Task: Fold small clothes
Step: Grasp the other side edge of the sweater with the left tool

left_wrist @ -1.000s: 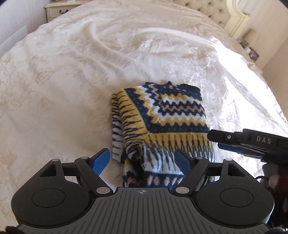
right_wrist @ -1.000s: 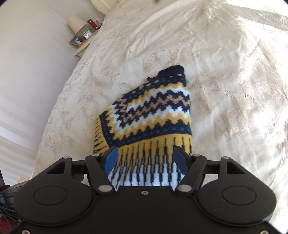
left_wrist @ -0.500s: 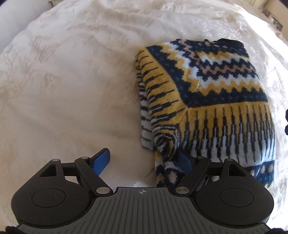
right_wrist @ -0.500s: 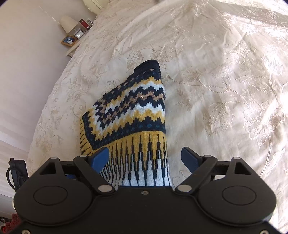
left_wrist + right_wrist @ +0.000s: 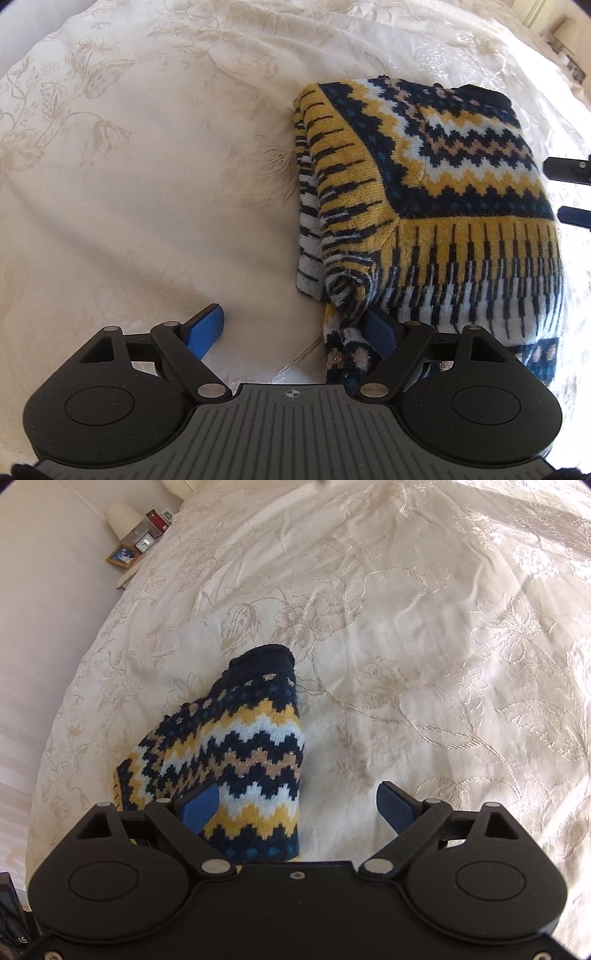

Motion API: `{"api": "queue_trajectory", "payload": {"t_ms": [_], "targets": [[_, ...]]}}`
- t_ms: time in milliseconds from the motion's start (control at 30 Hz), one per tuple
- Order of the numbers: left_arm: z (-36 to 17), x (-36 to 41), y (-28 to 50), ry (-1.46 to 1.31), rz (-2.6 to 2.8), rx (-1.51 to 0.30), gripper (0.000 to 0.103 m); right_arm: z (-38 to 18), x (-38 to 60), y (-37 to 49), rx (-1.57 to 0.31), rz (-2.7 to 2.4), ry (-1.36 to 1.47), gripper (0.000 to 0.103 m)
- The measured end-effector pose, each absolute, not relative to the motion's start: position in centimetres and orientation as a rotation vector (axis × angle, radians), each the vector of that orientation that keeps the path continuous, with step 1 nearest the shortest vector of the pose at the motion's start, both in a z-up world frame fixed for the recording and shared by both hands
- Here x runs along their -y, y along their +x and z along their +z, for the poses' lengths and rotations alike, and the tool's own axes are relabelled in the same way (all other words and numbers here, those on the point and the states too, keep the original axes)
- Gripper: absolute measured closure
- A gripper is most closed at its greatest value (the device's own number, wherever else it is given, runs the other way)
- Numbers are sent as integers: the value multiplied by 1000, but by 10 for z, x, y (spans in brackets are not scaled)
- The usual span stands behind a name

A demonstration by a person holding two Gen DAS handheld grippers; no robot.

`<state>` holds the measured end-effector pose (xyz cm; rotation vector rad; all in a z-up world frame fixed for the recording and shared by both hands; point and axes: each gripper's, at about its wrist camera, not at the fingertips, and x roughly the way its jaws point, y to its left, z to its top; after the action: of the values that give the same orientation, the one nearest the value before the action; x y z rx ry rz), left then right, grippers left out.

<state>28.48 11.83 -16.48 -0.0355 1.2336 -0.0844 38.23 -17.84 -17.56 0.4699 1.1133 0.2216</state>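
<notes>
Both hand-held grippers dropped closer since a second ago and shifted outward; right one went from straddling the hem to spread wider, off the right edge. Left hand-held gripper (image 5: 295, 328) spread, holding nothing, right finger tucked at the sweater's near-left corner. Right hand-held gripper (image 5: 297, 805) spread, empty, left finger over the knit. Sweater (image 5: 443, 192) lies on the bed (image 5: 147, 166) as a compact folded rectangle, sleeve tucked along left side. Looks mostly folded; maybe one final fold or tidy-up left.
</notes>
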Motion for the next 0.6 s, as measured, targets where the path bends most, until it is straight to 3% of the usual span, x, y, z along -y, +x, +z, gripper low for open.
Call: {"api": "queue_trajectory", "payload": {"t_ms": [133,300,600], "targets": [[-166,-122,286,-59,-78,-1246,17,-193,165,400,-1160,247,440,9],[-168,-125,289,-82,-73,-1256,16,-205,135,415,-1199,312,366,0],[-173,-147,285,-252,-158,-1237,17,-209,131,420,-1210,383,414,0]]}}
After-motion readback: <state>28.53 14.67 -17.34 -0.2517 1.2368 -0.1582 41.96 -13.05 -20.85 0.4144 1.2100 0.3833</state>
